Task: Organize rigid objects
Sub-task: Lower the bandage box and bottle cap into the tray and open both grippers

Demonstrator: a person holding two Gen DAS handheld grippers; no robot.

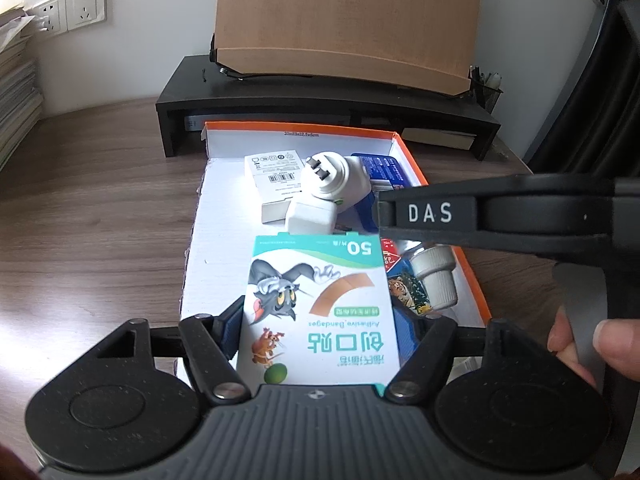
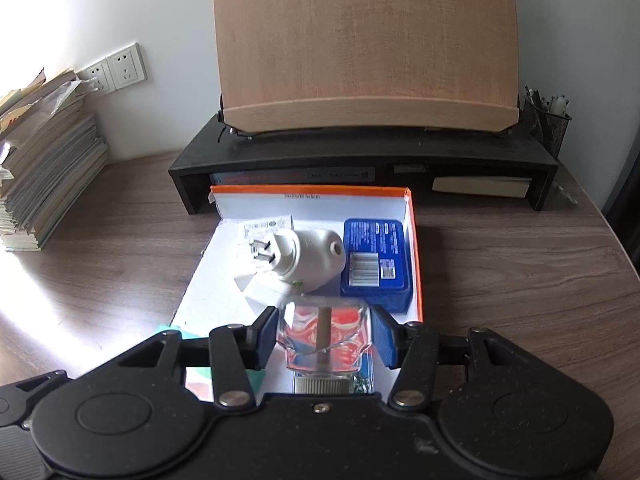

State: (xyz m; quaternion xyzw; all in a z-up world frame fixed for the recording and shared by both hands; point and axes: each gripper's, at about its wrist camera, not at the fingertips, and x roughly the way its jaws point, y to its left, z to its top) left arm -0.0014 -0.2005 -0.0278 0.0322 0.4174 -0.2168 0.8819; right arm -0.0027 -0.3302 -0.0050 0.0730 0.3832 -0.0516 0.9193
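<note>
Both grippers over the box, each w/ one item between its pads

R gripper (image 2: 325, 340) has a small clear bottle (image 2: 325, 336) between its blue pads, cap toward the camera, long axis along the gripper's pointing line; pads look just about touching the glass sides, so prob. held but lightly; bottle sits low over the near right part of the orange-edged box (image 2: 414, 248); ahead of it, close, lies the white plug-in unit (image 2: 308, 260), prongs to the left; blue tin (image 2: 376, 264) just right of that, against the box wall; L gripper (image 1: 320, 328) grips a flat bandage box (image 1: 320, 308) at roughly half width, long axis pointing away, over the box's near-left floor, which looks free; R gripper's body crosses L view from the right; box rests on the counter (image 2: 520, 272).
</note>
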